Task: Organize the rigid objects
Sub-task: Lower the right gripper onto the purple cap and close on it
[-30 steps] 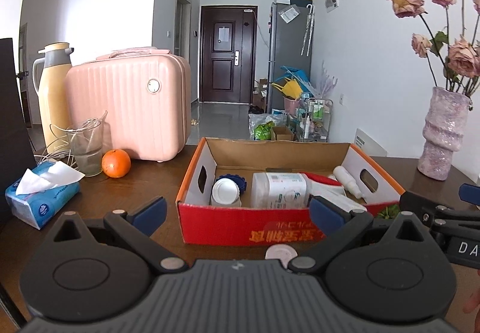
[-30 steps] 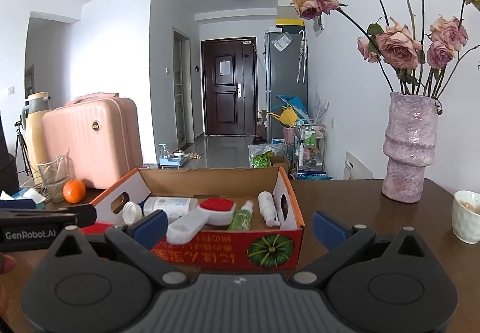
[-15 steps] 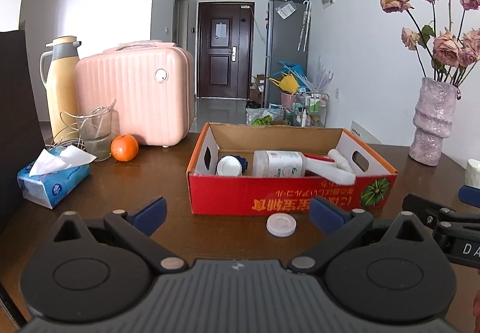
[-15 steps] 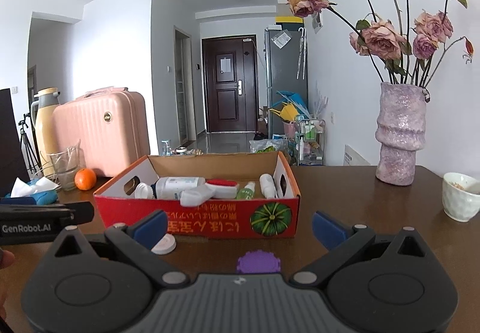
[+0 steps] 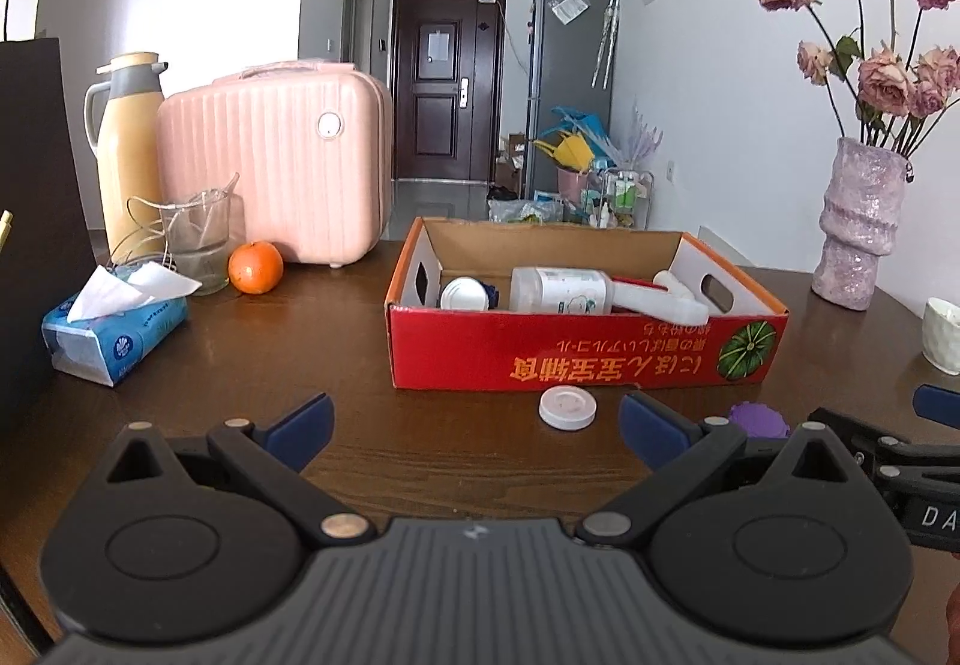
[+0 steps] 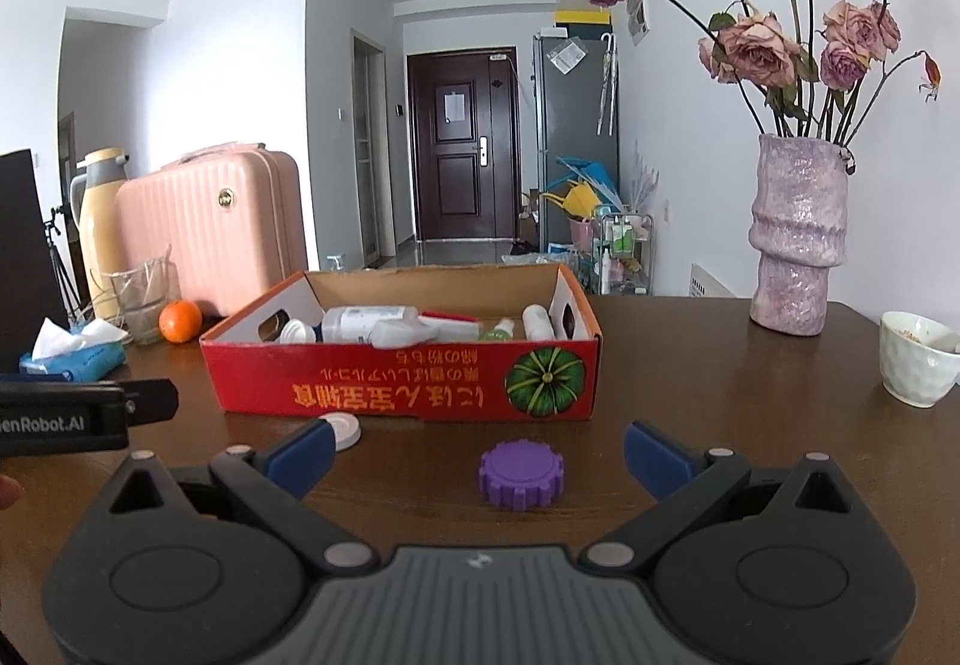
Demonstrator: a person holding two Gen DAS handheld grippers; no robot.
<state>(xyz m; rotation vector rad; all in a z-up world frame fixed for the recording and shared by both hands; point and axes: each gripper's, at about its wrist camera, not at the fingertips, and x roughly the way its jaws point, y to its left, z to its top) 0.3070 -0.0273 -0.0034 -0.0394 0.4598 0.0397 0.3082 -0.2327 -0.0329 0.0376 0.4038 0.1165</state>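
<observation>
A dark wooden table (image 5: 288,341) in a white-walled room, with a hallway and a dark door (image 6: 462,143) behind. A red cardboard box (image 5: 576,359) sits open-topped at the middle of the table; inside it lie a clear bottle with a white label (image 5: 561,290) on its side, a white jar lid (image 5: 463,293) at the left end, and small white bottles (image 6: 537,320) toward the right end. On the bare wood just in front of the box lie a white round cap (image 5: 567,408) and, to its right, a purple ridged cap (image 6: 521,475), apart from each other and from the box. The left gripper (image 5: 474,425) hangs low over the near table edge with its blue-tipped fingers (image 5: 300,422) spread wide and nothing between them; the white cap lies just ahead of the gap. The right gripper (image 6: 480,455) is likewise spread and empty, the purple cap lying on the table between its fingertips, touching neither. Left of the box: a blue tissue pack (image 5: 114,326), an orange (image 5: 255,267), a glass (image 5: 204,239), a pink case (image 5: 276,173) and a yellow flask (image 5: 129,143). Right of the box: a lilac vase of dried roses (image 6: 798,239) and a white cup (image 6: 918,356).
</observation>
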